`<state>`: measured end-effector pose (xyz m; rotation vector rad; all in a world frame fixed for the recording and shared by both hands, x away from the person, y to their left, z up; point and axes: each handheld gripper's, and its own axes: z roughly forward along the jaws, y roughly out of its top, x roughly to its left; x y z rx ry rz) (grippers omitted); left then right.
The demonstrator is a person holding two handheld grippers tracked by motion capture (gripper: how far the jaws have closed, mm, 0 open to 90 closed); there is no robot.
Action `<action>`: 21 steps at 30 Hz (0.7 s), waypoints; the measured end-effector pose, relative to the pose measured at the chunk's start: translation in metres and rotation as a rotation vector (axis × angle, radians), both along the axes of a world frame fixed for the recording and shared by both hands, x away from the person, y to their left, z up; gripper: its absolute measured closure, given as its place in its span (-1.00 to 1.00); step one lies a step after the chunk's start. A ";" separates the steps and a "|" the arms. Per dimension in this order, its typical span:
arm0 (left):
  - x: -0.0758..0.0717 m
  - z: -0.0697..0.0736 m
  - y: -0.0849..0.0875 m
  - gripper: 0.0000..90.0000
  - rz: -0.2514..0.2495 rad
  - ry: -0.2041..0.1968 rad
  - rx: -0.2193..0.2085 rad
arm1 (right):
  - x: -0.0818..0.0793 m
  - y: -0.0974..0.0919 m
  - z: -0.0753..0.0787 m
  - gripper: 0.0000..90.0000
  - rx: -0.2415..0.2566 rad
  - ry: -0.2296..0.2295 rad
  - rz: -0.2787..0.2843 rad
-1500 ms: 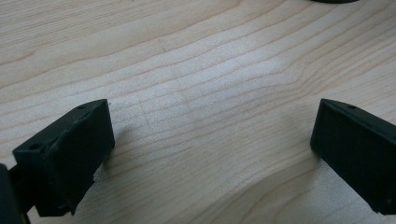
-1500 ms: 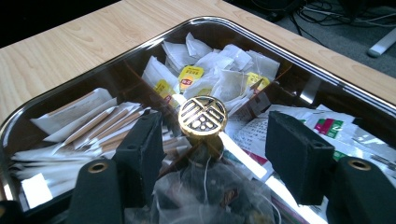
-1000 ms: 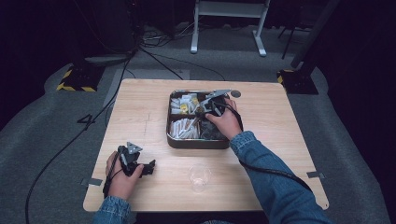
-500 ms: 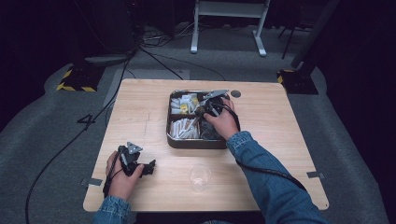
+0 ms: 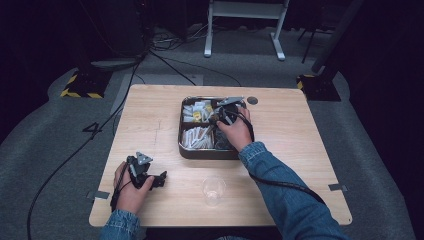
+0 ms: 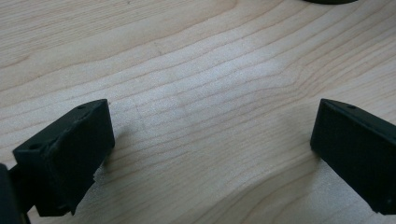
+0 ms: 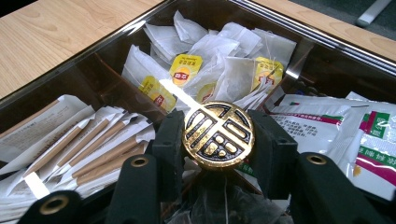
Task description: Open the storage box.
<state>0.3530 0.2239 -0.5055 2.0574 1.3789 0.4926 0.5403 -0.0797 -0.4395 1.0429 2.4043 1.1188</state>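
A dark metal tray [image 5: 207, 154] with compartments sits at the table's middle back. It holds white tea bags with yellow tags [image 7: 219, 60], long paper stick packets [image 7: 93, 149] and printed sachets [image 7: 355, 135]. My right gripper [image 7: 218, 140] is down in the tray, shut on a round gold knob [image 7: 218, 122] with a black pattern at the tray's centre. In the high view the right gripper [image 5: 220, 114] sits over the tray's middle under the hand. My left gripper [image 5: 159, 179] rests near the table's front left, open over bare wood [image 6: 210, 140].
A clear plastic cup [image 5: 213, 189] stands near the front edge, between the two arms. A small dark disc [image 5: 252, 100] lies on the table just behind the tray's right corner. The right gripper's cable [image 5: 280, 182] trails along the denim sleeve.
My right hand and gripper have shifted slightly left over the tray. The left hand has stayed where it was.
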 end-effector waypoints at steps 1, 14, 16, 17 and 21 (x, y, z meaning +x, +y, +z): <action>0.000 0.000 0.000 -1.00 0.000 0.000 0.000 | 0.000 0.000 0.000 0.30 -0.001 0.002 -0.005; 0.000 0.000 0.000 -1.00 0.000 0.002 0.001 | -0.005 -0.002 0.023 0.30 0.036 -0.047 -0.041; 0.000 0.000 0.000 -1.00 -0.001 0.002 0.001 | -0.006 -0.004 0.032 0.30 0.042 -0.066 -0.037; 0.000 0.000 0.000 -1.00 -0.001 0.002 0.001 | -0.006 -0.005 0.036 0.30 0.045 -0.078 -0.036; 0.000 0.000 0.000 -1.00 -0.001 0.003 0.002 | -0.009 -0.010 0.050 0.31 0.053 -0.119 -0.046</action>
